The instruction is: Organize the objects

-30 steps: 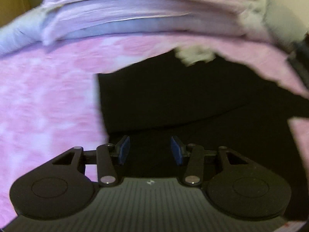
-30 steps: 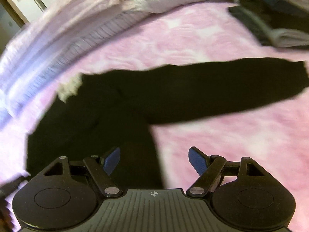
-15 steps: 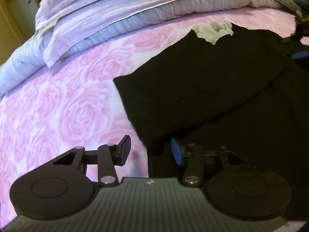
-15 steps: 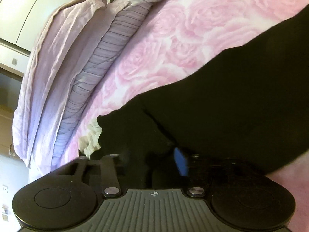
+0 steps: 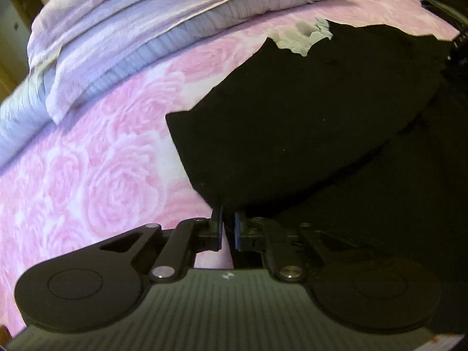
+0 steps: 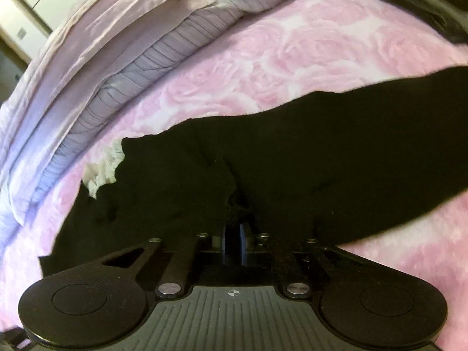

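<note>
Since the earlier frames we have dropped both tools onto the black garment (image 5: 307,122) and their jaws have just been closing on it. It lies spread on the pink rose bedspread (image 5: 87,175). Our left tool (image 5: 226,228) pinches its near edge; our right tool (image 6: 234,244) clamps a dark fold.

The black garment (image 6: 321,161) runs off the right edge.

A black garment (image 5: 307,117) with a pale ruffled trim (image 5: 304,36) lies on a bedspread (image 5: 87,175) patterned with pink roses on white. At the far left, the folded bedding (image 6: 96,67) is lilac, with thin dark stripes.
</note>
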{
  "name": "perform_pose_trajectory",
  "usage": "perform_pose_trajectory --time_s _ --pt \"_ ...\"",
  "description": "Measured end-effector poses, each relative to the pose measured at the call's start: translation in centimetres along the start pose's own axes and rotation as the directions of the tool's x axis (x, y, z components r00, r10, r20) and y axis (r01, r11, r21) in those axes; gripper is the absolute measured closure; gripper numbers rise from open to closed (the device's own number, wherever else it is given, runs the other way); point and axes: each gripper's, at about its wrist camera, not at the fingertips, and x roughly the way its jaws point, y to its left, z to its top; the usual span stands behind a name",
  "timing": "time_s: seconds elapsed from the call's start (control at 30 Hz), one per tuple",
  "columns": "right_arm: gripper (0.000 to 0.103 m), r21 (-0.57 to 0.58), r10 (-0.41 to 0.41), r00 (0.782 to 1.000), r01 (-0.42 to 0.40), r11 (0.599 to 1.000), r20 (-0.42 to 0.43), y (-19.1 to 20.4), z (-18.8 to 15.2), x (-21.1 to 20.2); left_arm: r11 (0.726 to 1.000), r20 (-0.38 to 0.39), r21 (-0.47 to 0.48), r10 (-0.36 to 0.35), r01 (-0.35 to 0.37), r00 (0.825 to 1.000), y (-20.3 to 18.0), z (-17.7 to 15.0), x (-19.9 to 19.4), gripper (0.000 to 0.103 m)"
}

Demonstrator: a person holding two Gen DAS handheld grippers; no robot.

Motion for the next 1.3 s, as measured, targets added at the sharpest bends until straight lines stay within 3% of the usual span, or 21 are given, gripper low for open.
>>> perform_pose_trajectory --time_s 0.07,0.17,0.2,0.27,0.33,0.4,0.5,0.57,0.63,0.7,0.73,0.77,0.87,0.97,1.03,1.1,1.2,1.3 --pt "0.079 0.032 0.013 0.999 -0.012 0.999 -0.031 -1.1 0.2 -1.4 0.998 -0.025 -0.058 -0.003 0.002 1.000 0.6 0.0 -0.4 0.088" --pt "0.070 0.128 0.029 0.999 -0.033 0.991 0.033 -5.0 0.4 -5.4 0.987 -0.052 -0.158 -0.009 0.001 0.999 1.5 -0.3 -1.8 0.083" --pt "0.069 0.171 0.011 0.999 -0.020 0.985 0.052 -6.9 0.6 -6.7 0.981 -0.060 -0.194 -0.012 0.000 0.998 1.8 -0.5 -2.4 0.077" --pt "0.065 0.262 -0.051 0.994 0.024 0.965 0.096 -11.4 0.7 -9.4 0.960 -0.078 -0.281 -0.028 0.005 0.997 2.4 -0.9 -3.4 0.073" --pt "0.064 0.381 -0.132 0.982 0.072 0.922 0.134 -16.4 0.9 -11.6 0.933 -0.092 -0.361 -0.043 0.007 0.995 2.7 -1.2 -4.4 0.072" --pt "0.063 0.513 -0.187 0.965 0.067 0.856 0.185 -21.6 1.1 -13.5 0.900 -0.106 -0.435 -0.059 0.007 0.993 3.0 -1.5 -5.0 0.070" --pt "0.063 0.652 -0.184 0.943 -0.044 0.757 0.278 -27.2 1.5 -14.9 0.833 -0.106 -0.553 -0.100 0.025 0.989 3.0 -1.6 -5.6 0.070" --pt "0.063 0.708 -0.200 0.927 -0.092 0.700 0.318 -29.3 1.8 -14.8 0.802 -0.099 -0.596 -0.120 0.038 0.988 2.7 -1.5 -5.9 0.070" --pt "0.063 0.734 -0.213 0.917 -0.115 0.669 0.338 -30.7 2.3 -14.2 0.784 -0.091 -0.619 -0.134 0.049 0.987 2.3 -1.2 -6.0 0.070" --pt "0.063 0.734 -0.222 0.905 -0.130 0.667 0.363 -31.2 2.8 -13.4 0.771 -0.084 -0.634 -0.143 0.058 0.986 2.0 -0.8 -6.1 0.070" --pt "0.071 0.727 -0.228 0.903 -0.123 0.676 0.365 -31.0 3.1 -13.1 0.765 -0.080 -0.641 -0.146 0.061 0.986 2.0 -0.7 -6.2 0.070" --pt "0.103 0.710 -0.236 0.903 -0.100 0.697 0.359 -30.7 3.7 -12.8 0.760 -0.078 -0.647 -0.148 0.062 0.986 1.9 -0.6 -6.2 0.070" --pt "0.103 0.609 -0.314 0.907 0.083 0.789 0.282 -28.3 5.5 -12.4 0.738 -0.076 -0.673 -0.148 0.059 0.986 2.2 -0.7 -6.4 0.070" --pt "0.103 0.399 -0.376 0.871 0.238 0.886 0.316 -22.5 7.7 -12.8 0.713 -0.070 -0.699 -0.151 0.059 0.986 2.7 -1.4 -6.7 0.070" --pt "0.103 0.236 -0.349 0.855 0.274 0.932 0.384 -16.4 9.1 -12.8 0.703 -0.067 -0.708 -0.158 0.064 0.985 3.0 -1.8 -6.8 0.071" --pt "0.103 0.022 -0.243 0.864 0.261 0.965 0.441 -8.8 9.4 -12.3 0.694 -0.071 -0.717 -0.169 0.068 0.983 2.9 -2.3 -6.6 0.071" --pt "0.103 -0.321 -0.008 0.878 0.184 0.929 0.478 3.8 6.4 -11.8 0.669 -0.071 -0.739 -0.196 0.081 0.978 2.7 -2.8 -6.2 0.071" --pt "0.103 -0.593 0.257 0.890 0.018 0.805 0.376 14.4 0.0 -11.4 0.656 -0.054 -0.749 -0.209 0.099 0.976 2.6 -3.1 -6.1 0.071"
